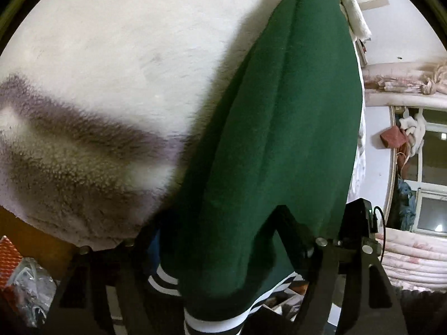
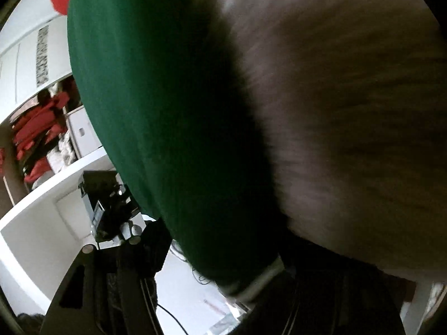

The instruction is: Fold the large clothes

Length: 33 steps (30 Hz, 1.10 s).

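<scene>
Well, the green garment point(image 1: 279, 139) is a thick, fleecy thing with white-striped ribbed trim point(image 1: 164, 277) along its near edge. It lies doubled over in a long soft roll on the shaggy cream-and-grey blanket point(image 1: 111, 55) of what looks like a bed. By the look of it, the cloth is soft, limp and fairly bulky, not slippery and in no way fragile. I'd judge it will sag and bunch wherever it is not supported, and the pile of the blanket will drag on it if it is pulled flat. The firmest hold should be at the ribbed striped hem or the corners, where the fabric is denser and a pinch won't slide off.

From the left wrist view, the left claw point(image 1: 223, 251) stands spread, its dark fingers on either side of the hem end of the roll. The cloth bulges up between them, and neither finger looks pressed into it. From the right wrist view, much blurred, the right claw point(image 2: 223, 251) also seems spread with the green fabric point(image 2: 167, 111) bulging between its fingers. Only the left finger shows clearly, so I can't say whether the right one touches the cloth.

Around this are a window point(image 1: 430, 167) with rolled bedding point(image 1: 413, 259) under it and white shelves point(image 2: 56, 181) holding red clothes point(image 2: 36, 136).
</scene>
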Available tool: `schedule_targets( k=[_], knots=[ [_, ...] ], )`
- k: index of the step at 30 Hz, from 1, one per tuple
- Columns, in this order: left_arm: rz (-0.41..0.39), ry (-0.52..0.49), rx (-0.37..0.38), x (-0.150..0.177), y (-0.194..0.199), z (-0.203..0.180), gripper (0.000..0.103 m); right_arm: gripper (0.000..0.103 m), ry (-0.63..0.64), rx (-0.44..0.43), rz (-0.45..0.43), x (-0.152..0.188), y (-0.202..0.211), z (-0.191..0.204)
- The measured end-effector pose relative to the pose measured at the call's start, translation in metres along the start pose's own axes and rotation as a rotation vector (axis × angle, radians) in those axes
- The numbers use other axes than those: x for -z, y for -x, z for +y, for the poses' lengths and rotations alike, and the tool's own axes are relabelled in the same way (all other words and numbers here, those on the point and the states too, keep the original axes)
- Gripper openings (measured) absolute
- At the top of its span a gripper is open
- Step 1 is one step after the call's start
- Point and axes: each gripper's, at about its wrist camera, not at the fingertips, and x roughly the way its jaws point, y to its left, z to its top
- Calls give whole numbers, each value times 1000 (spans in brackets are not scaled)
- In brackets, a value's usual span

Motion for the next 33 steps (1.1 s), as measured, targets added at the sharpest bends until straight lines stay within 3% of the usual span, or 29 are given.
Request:
schedule_targets(
  k=[2, 3, 6, 7, 9, 12, 16, 23, 26, 33],
  knots=[
    [-35, -19, 2, 7, 4, -7, 69, 69, 15, -12, 3, 0, -10, 5],
    [-49, -25, 5, 10, 5, -13, 52, 68, 14, -16, -3, 1, -17, 10],
    [-69, -28, 6, 15, 14, -20, 26, 46, -2, -28, -24, 9, -18, 13],
    [-76, -34, -2, 17, 17, -26, 24, 36, -7, -49, -28, 12, -15, 16],
    [-98, -47, -16, 20, 26, -37, 19, 29, -6, -72, -46, 16, -20, 26],
    [-124, -55, -14, 20, 31, -53, 17, 25, 11, -63, -64, 25, -18, 50],
    [-166, -37, 44, 14, 57, -60, 16, 22, 7, -74, -81, 33, -3, 76],
    [-275, 6, 294, -14, 114, -90, 14, 20, 15, -180, -122, 39, 94, 139],
    [-341, -23, 392, -51, 133, -117, 14, 20, 46, -231, -162, 32, 135, 175],
    [-442, -134, 436, -148, 141, -161, 15, 20, 157, -268, -328, -38, 222, 271]
  ],
)
